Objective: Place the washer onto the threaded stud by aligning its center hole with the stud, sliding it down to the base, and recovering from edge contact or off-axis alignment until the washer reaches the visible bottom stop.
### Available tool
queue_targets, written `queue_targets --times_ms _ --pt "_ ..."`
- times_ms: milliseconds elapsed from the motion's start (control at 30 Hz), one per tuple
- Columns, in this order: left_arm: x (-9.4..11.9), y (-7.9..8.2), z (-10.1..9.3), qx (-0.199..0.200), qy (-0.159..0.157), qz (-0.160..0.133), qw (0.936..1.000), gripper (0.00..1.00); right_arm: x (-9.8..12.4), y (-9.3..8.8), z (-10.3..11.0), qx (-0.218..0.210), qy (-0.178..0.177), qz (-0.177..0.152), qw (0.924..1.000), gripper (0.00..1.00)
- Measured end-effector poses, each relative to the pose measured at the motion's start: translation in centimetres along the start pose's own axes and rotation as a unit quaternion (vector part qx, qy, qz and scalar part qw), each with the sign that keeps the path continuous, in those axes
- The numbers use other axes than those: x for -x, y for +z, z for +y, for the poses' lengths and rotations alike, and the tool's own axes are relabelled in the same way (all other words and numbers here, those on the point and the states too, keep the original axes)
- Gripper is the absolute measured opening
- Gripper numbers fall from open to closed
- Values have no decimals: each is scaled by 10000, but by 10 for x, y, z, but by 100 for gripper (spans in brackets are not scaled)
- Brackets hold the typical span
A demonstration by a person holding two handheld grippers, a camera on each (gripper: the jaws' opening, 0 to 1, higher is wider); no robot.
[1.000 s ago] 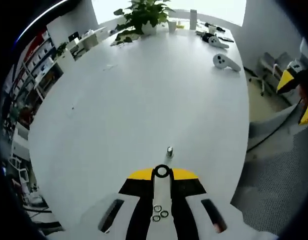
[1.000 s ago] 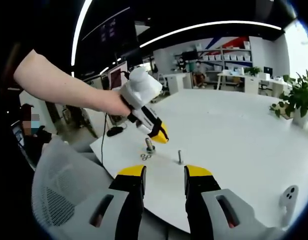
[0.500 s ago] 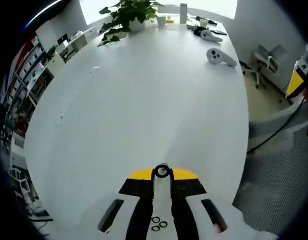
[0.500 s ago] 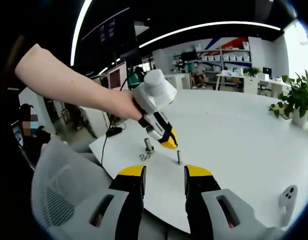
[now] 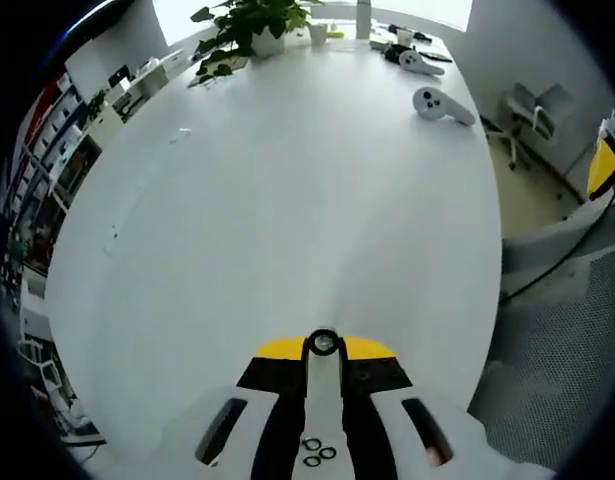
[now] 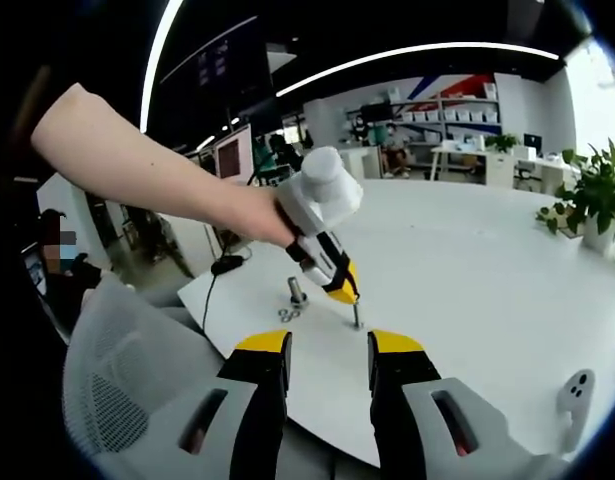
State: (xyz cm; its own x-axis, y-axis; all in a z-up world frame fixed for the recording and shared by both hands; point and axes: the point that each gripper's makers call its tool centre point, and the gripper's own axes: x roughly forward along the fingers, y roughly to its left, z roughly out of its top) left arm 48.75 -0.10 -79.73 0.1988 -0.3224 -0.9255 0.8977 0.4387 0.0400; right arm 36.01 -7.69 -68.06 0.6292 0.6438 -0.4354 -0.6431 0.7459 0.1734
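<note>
left gripper (image 5: 323, 345): jaws clamped on the small dark metal ring washer (image 5: 323, 342), right at the tips

right gripper (image 6: 329, 345): jaws apart, holding nothing

thin threaded metal stud (image 6: 357, 314): just under the left tips

risk: washer's probably gonna catch the stud's top edge if it's tilted off-axis

1. My left gripper view looks steeply down its own jaws onto the table (image 5: 287, 200), very near the surface, facing along its length toward the plant (image 5: 242, 25) at the far end.
2. My right gripper view sits off the table's edge, further back and lower, looking across the table (image 6: 467, 260) toward the shelves (image 6: 457, 115).
3. Shared: the white tabletop, and the plant (image 6: 597, 195), which sits at the right edge of the right gripper view.
4. The right gripper view takes in the left gripper (image 6: 342, 292) from the side, poised over the stud (image 6: 357, 315).
</note>
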Motion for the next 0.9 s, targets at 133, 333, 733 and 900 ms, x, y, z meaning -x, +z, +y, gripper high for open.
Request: queue_targets --times_ms 133,333,733,900 --pt "-3 -1 1 -32 4 49 10000 9 0 0 -1 -31 -13 6 10000 32" --pt "-8 -4 1 -44 -19 151 9999 10 0 -1 -1 -17 -14 17 10000 32" --pt "-8 -2 1 -19 -11 120 9999 9 0 -2 -1 -10 -38 37 10000 32" --pt "-10 0 0 -8 -14 81 10000 9 0 -2 -2 -15 -52 44 10000 32"
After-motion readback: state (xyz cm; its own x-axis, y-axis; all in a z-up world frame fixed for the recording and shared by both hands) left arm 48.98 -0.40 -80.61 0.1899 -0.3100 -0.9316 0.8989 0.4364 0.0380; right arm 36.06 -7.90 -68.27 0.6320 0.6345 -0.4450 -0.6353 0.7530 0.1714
